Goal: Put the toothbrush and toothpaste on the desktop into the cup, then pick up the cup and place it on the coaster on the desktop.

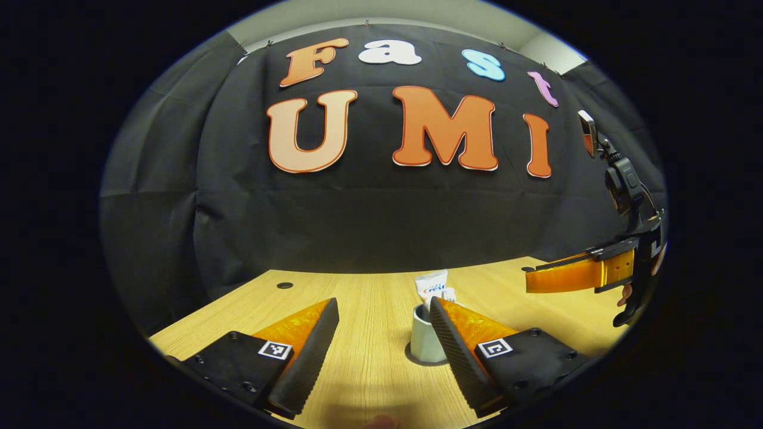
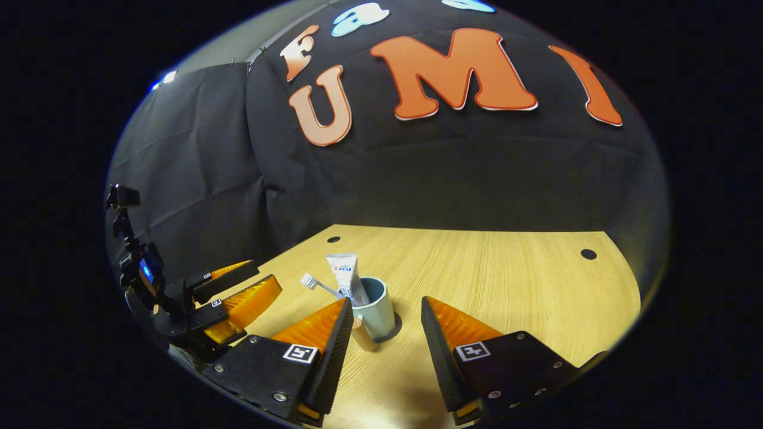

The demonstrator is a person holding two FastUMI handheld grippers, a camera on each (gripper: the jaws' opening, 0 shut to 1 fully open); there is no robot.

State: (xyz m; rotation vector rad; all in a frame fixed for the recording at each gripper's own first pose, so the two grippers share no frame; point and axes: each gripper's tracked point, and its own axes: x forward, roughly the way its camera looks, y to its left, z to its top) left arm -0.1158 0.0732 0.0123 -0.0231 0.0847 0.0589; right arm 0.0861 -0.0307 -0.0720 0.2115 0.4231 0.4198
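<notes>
left gripper: jaws wide, holding nothing | toothbrush and toothpaste: already standing in cup | cup: mid-counter on dark disc, apparently the coaster | right gripper: jaws wide, empty | task looks nearly complete

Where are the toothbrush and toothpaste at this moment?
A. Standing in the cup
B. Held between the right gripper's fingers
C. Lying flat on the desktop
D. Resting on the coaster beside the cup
A: in the right gripper view the toothpaste and toothbrush stick up out of the cup, which stands on the desktop, with both grippers open and empty.
</notes>
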